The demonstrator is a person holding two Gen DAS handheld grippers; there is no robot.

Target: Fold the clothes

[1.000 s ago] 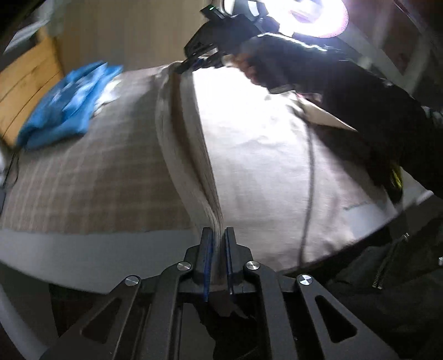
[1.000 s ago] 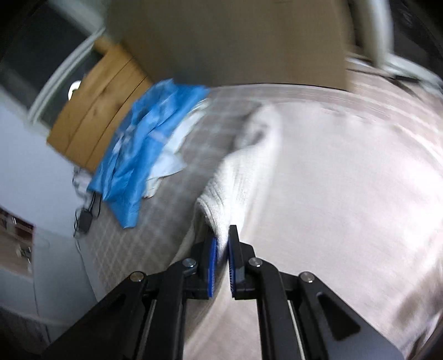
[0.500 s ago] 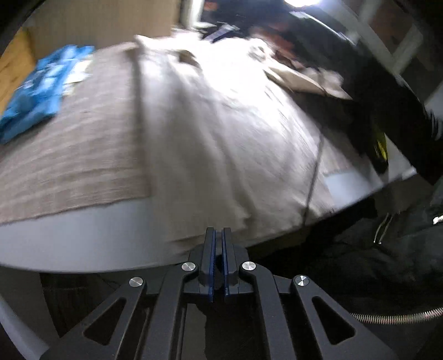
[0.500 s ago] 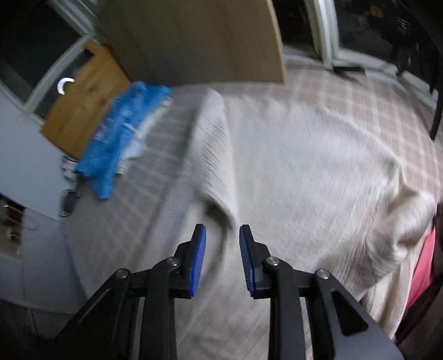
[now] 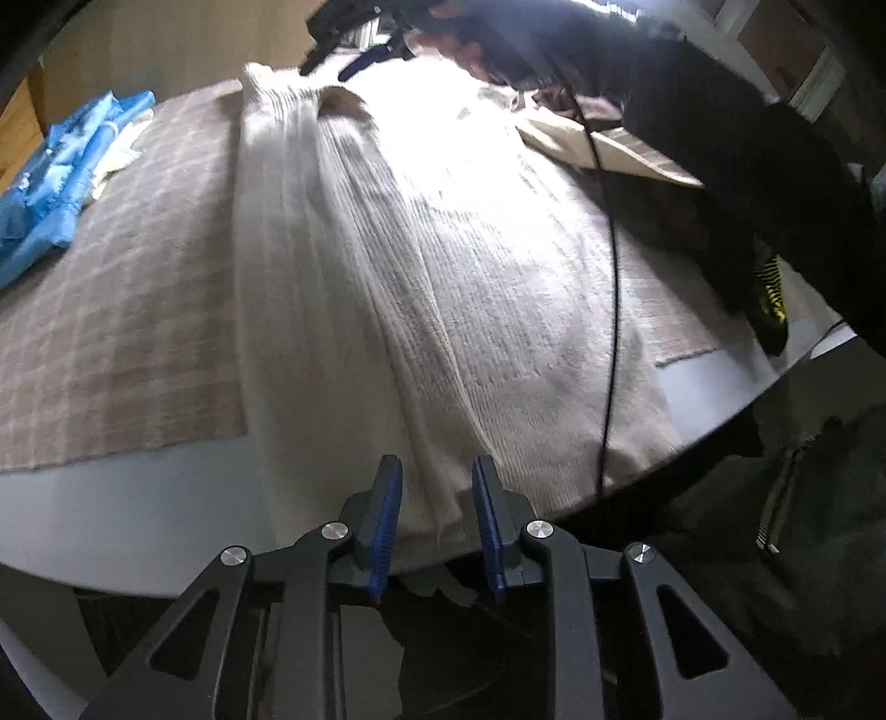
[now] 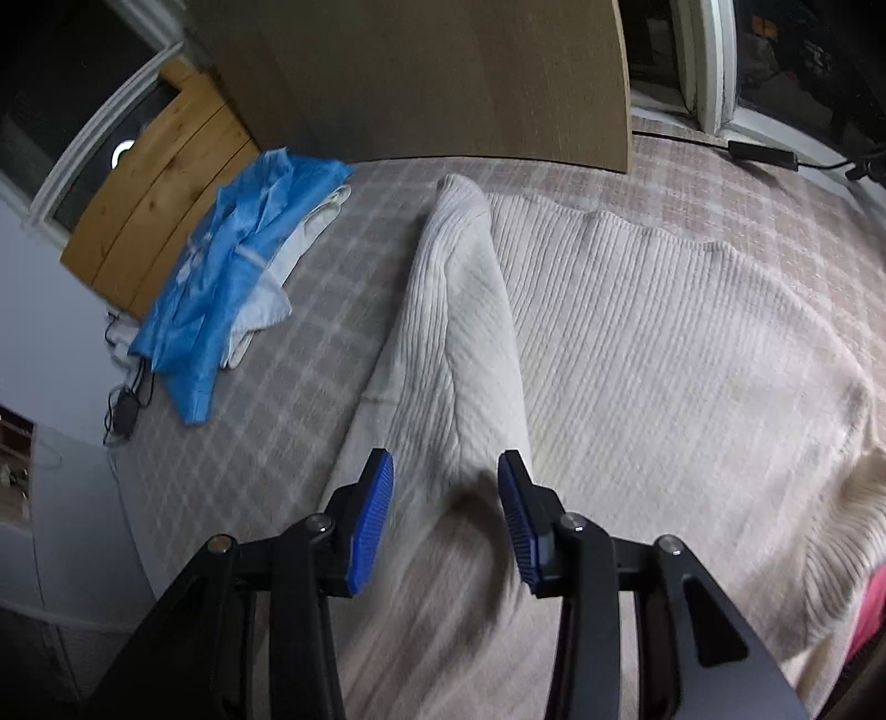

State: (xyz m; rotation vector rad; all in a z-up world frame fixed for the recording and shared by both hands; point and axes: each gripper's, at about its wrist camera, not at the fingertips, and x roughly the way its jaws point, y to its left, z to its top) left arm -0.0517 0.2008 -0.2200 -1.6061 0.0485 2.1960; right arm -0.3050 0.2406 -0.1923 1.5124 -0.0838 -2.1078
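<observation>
A cream ribbed sweater [image 5: 443,266] [image 6: 637,343] lies spread on a checked cloth [image 5: 111,310] over the table, with one side folded inward as a long strip [image 6: 448,321]. My left gripper [image 5: 434,487] hovers over the sweater's near hem at the table edge; its jaws are opening and the pads do not press on the fabric. My right gripper [image 6: 446,487] stands over the folded strip, jaws also opening, cloth below them but not pinched. In the left wrist view the right gripper [image 5: 360,39] appears at the far end, held by a dark-sleeved arm [image 5: 720,138].
A blue garment [image 6: 238,277] [image 5: 61,177] lies on a white one at the cloth's far side. A wooden board [image 6: 432,77] stands behind the table. A black cable [image 5: 612,310] trails across the sweater. The white table edge [image 5: 138,498] is close.
Both grippers let go of the folded sweater edge and their jaws moved apart. The lifted fold now lies flat on the sweater. The left gripper sank toward the near hem.
</observation>
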